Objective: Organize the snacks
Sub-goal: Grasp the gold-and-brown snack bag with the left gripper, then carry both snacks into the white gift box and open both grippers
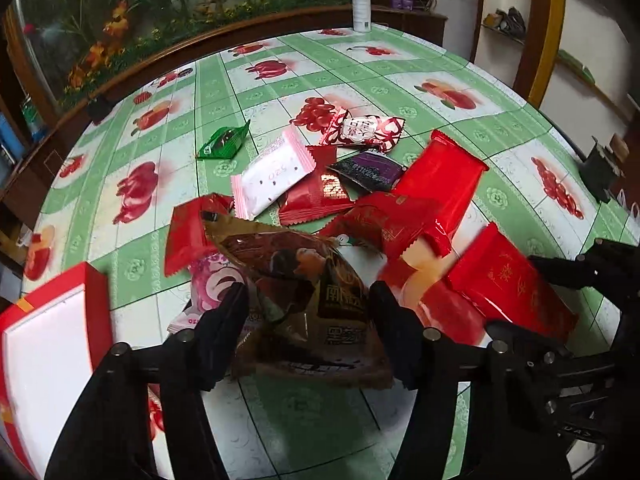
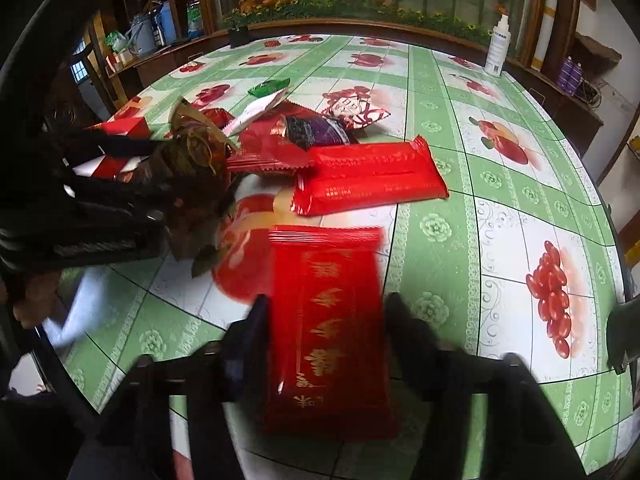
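Note:
A heap of wrapped snacks lies mid-table: a long red packet [image 1: 440, 176], a pink-and-white packet [image 1: 272, 172], a purple one [image 1: 368, 170] and a green one [image 1: 224, 140]. My left gripper [image 1: 308, 320] is shut on a brown snack packet [image 1: 304, 280], whose sides press against both fingers; in the right wrist view the brown snack packet [image 2: 192, 148] sits tilted above the table. My right gripper [image 2: 326, 320] is shut on a flat red packet with gold print [image 2: 328, 320], blurred, just right of the left one. That red packet with gold print [image 1: 508, 280] also shows in the left wrist view.
An open red box with a white inside [image 1: 52, 340] stands at the near left edge. A white spray bottle [image 1: 361, 4] stands at the far rim of the round table with its green fruit-print cloth [image 1: 328, 420]. A small dark object [image 1: 600, 172] sits at the right edge.

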A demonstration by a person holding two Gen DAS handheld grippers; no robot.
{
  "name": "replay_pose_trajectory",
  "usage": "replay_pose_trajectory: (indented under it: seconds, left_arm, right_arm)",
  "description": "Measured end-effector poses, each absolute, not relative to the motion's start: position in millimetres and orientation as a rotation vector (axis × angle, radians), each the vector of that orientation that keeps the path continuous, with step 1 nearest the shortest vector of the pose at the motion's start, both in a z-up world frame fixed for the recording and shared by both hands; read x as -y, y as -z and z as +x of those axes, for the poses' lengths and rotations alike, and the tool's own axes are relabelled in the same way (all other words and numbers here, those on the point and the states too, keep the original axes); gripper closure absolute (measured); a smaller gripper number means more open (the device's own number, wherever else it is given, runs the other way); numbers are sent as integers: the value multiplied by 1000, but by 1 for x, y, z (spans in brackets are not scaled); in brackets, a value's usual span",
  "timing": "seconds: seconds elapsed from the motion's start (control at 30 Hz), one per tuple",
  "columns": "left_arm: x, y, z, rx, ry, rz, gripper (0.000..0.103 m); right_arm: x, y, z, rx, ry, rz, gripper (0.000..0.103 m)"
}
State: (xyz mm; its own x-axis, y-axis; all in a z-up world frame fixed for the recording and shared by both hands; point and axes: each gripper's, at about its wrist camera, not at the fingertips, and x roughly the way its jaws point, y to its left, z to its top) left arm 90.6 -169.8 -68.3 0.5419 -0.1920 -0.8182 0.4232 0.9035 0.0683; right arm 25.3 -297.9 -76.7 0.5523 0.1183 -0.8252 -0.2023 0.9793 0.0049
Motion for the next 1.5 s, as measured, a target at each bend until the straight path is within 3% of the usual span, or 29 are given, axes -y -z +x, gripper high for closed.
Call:
replay_pose_trajectory:
  seconds: [0.07,0.47,0.97,1.23,1.3,1.5]
  left_arm:
    - [166,67,90,-934,380,249,49]
    - [129,59,68,-953,410,157,57]
    - [67,49,36,-941,440,61,68]
    - [52,49,22,-912,491,39,74]
    - [50,51,22,-919,510,13,86]
    - [50,53,22,-903,496,6,87]
  right_arm:
    - [296,77,25,-960,-184,-91,50]
    - [292,76,17,-945,-227,20,53]
    - [284,97,25,-1011,-567,629,54]
    - [259,100,28,-1015,-611,652,54]
    - [252,100,30,-1016,-637,661,54]
    - [238,101,34,-991,-665,678,54]
